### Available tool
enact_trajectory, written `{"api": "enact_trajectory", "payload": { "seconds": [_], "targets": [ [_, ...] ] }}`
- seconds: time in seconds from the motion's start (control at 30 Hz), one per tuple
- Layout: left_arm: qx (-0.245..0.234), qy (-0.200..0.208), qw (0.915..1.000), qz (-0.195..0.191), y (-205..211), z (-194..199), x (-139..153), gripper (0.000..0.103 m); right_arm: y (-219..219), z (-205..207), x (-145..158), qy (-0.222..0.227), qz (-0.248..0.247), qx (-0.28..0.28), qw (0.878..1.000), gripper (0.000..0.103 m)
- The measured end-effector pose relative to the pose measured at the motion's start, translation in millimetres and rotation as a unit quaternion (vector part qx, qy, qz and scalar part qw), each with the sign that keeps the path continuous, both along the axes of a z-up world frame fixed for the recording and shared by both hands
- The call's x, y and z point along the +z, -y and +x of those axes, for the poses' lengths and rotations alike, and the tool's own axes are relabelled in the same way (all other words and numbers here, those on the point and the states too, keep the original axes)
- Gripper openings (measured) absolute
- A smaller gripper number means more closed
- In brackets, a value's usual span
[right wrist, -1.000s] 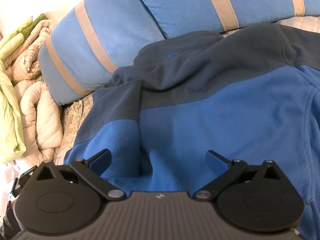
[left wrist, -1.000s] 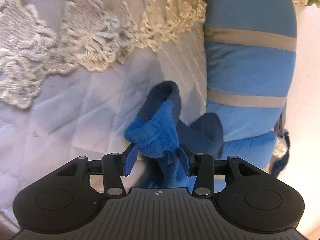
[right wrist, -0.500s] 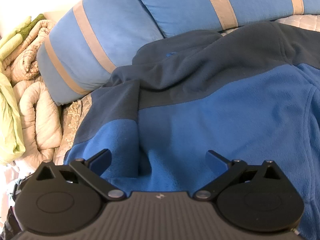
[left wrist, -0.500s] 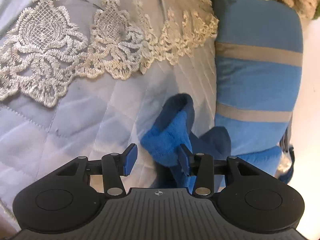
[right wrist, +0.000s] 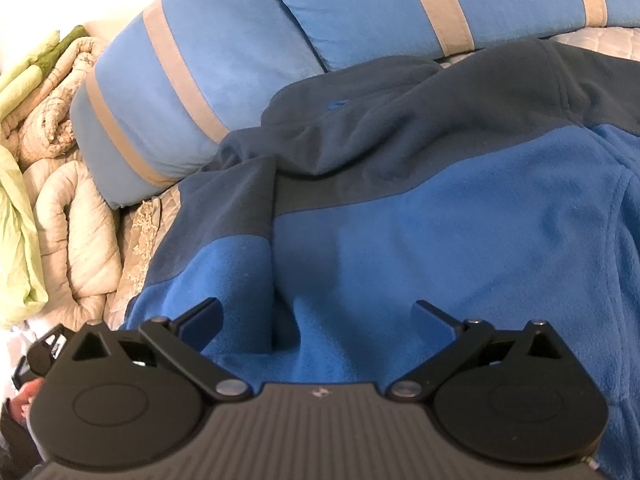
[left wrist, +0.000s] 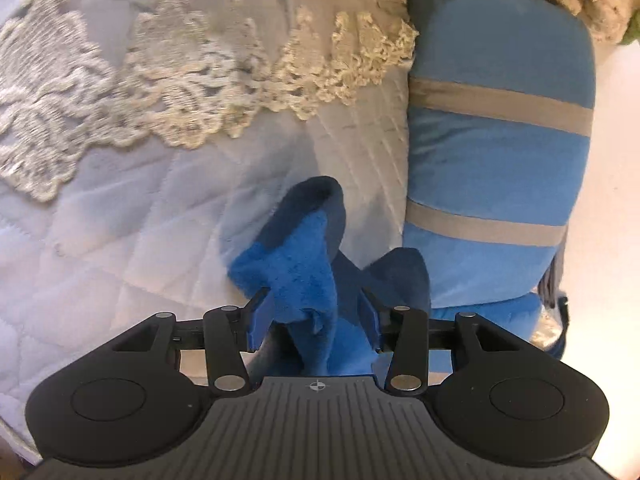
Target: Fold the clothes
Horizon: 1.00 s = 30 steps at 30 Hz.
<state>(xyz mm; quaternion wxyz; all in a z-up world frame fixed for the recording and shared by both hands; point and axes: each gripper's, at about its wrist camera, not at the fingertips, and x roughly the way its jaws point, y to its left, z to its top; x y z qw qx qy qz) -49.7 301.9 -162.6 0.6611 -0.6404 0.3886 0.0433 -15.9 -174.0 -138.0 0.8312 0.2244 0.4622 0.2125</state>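
Observation:
A blue fleece jacket (right wrist: 440,240) with a dark navy upper part lies spread on the bed, filling the right wrist view. My right gripper (right wrist: 316,316) is open just above its bright blue body, with a fold between the fingers. In the left wrist view, my left gripper (left wrist: 314,316) has a bunched sleeve end of the jacket (left wrist: 296,264) between its fingers, lifted above the quilt; the fingers stand partly apart around the cloth.
A pale quilted bedspread (left wrist: 120,220) with a cream lace border (left wrist: 200,92) covers the bed. Blue pillows with tan stripes (left wrist: 496,152) lie beside the jacket, also in the right wrist view (right wrist: 208,80). Beige and green bedding (right wrist: 48,200) is piled at the left.
My left gripper shifted over the bedspread with the sleeve end between its fingers; the lace border moved in view. The right gripper stayed open and still above the jacket.

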Motion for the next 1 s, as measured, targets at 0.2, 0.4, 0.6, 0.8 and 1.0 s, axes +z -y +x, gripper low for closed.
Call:
{"api": "enact_trajectory", "payload": {
  "seconds": [0.2, 0.4, 0.6, 0.8, 1.0],
  "targets": [
    [-0.028, -0.049, 0.9982, 0.022, 6.1, 13.3, 3.3, 0.039, 0.6, 0.3, -0.5, -0.003, -0.001, -0.003, 1.000, 0.103],
    [-0.056, -0.086, 0.9936, 0.047, 15.4, -4.1, 0.8, 0.013, 0.3, 1.6, -0.9, -0.004, 0.000, -0.001, 1.000, 0.103],
    [-0.091, -0.106, 0.9869, 0.081, 28.8, -22.3, 0.0, 0.006, 0.6, 1.2, -1.2, -0.007, 0.001, -0.003, 1.000, 0.103],
    [-0.088, -0.090, 0.9907, 0.051, 23.7, -27.9, -3.9, 0.035, 2.0, 1.2, -1.4, -0.007, 0.001, -0.003, 1.000, 0.103],
    [-0.078, -0.072, 0.9943, 0.013, 20.3, -31.0, -5.7, 0.060, 2.4, 2.9, -2.4, -0.009, 0.002, -0.003, 1.000, 0.103]
  ]
}}
